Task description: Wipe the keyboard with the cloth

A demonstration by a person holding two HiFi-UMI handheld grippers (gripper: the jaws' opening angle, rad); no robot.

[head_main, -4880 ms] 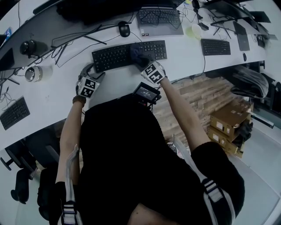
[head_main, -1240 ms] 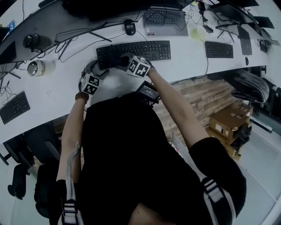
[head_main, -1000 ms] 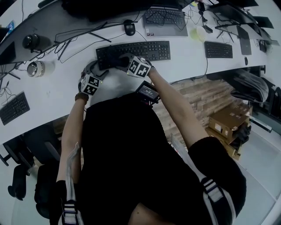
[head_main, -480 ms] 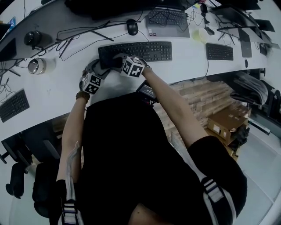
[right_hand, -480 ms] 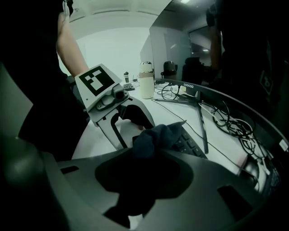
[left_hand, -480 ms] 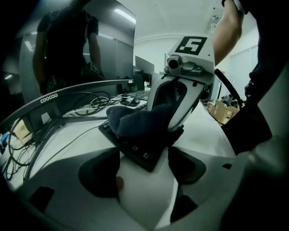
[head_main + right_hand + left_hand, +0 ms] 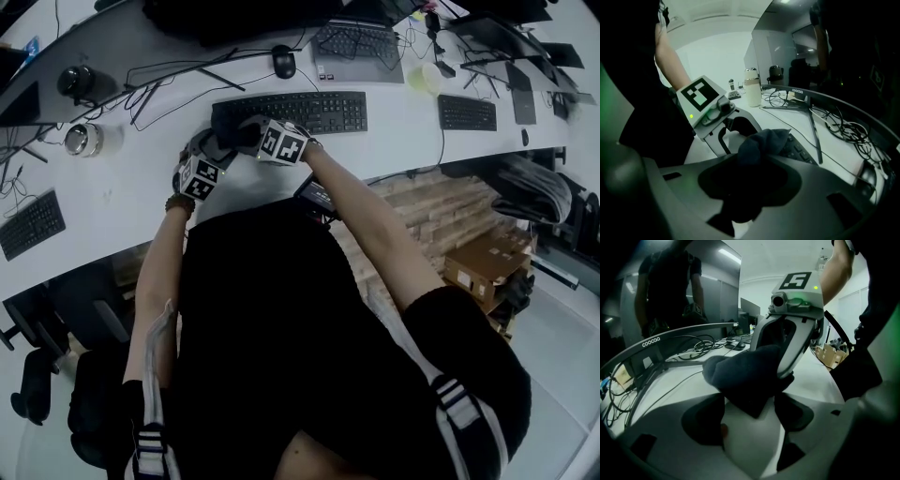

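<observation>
Loosening grip on cloth at keyboard's left end

Nearest: left hand-held gripper (image 7: 749, 418) waits low over the bench (image 7: 122, 202), jaws apart, nothing pinched. A corner of the cloth (image 7: 745, 378) dangles just ahead of its pads, maybe btw them, w/o being pressed.

Right hand-held gripper (image 7: 255, 134) has come across from the keyboard's right-middle part (a few secs ago) to its left end. Its jaws have just been opening a bit. Cloth is bunched btw them and, as far as both gripper views show, still pinched.

My read: the sweep along the keyboard (image 7: 309, 111) looks about done. A slackening grip right beside the waiting left one suggests a re-grip, hand-over or put-down; can't say which. Risk: cloth slips out early.

Farther back: mouse (image 7: 282, 62), tangle of cables (image 7: 159, 80), laptop (image 7: 361, 45), 2nd keyboard (image 7: 467, 112) off to the right. None lies on the wiped keys; only the left hand-held gripper crowds that end.
</observation>
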